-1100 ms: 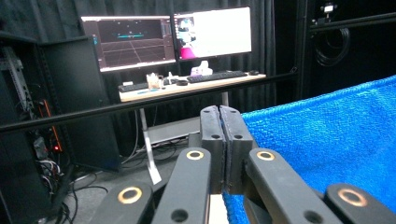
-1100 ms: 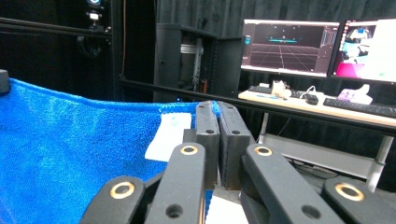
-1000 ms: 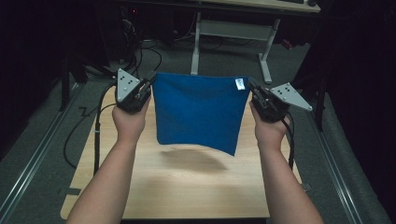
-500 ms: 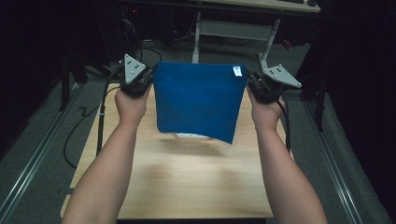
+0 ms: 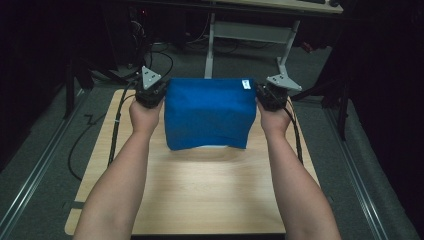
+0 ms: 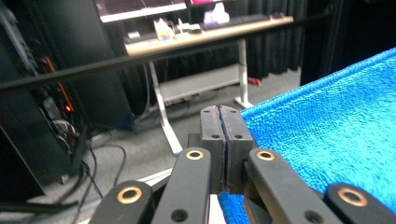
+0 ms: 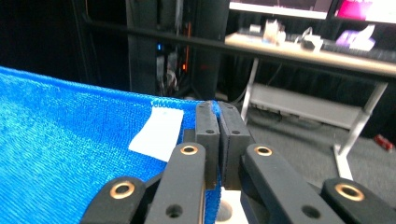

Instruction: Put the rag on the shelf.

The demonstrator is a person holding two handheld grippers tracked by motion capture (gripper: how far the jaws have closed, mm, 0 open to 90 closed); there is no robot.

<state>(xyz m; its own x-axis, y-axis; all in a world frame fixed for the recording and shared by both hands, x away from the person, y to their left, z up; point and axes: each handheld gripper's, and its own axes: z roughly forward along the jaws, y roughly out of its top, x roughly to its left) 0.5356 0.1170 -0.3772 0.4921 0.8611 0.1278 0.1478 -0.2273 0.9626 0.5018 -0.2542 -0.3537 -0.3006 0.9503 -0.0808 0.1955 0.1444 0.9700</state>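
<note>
A blue towel (image 5: 207,112) hangs stretched between my two grippers over the far half of the wooden table (image 5: 200,195). My left gripper (image 5: 161,93) is shut on the towel's upper left corner; in the left gripper view its jaws (image 6: 225,126) pinch the blue towel (image 6: 327,135) edge. My right gripper (image 5: 259,95) is shut on the upper right corner, next to a small white label (image 5: 245,84). In the right gripper view the gripper (image 7: 217,123) clamps the towel (image 7: 70,140) beside the label (image 7: 158,133). The towel's lower edge hangs down near the tabletop.
Beyond the table stands a desk (image 5: 250,30) with white metal legs, on a grey carpet. Black cables (image 5: 117,125) trail along the table's left edge and another (image 5: 296,135) along the right. Dark equipment stands at the far left.
Both hands have carried the towel away from me and lower. Its top edge is now pulled straight, and the hanging cloth has dropped toward the table.
</note>
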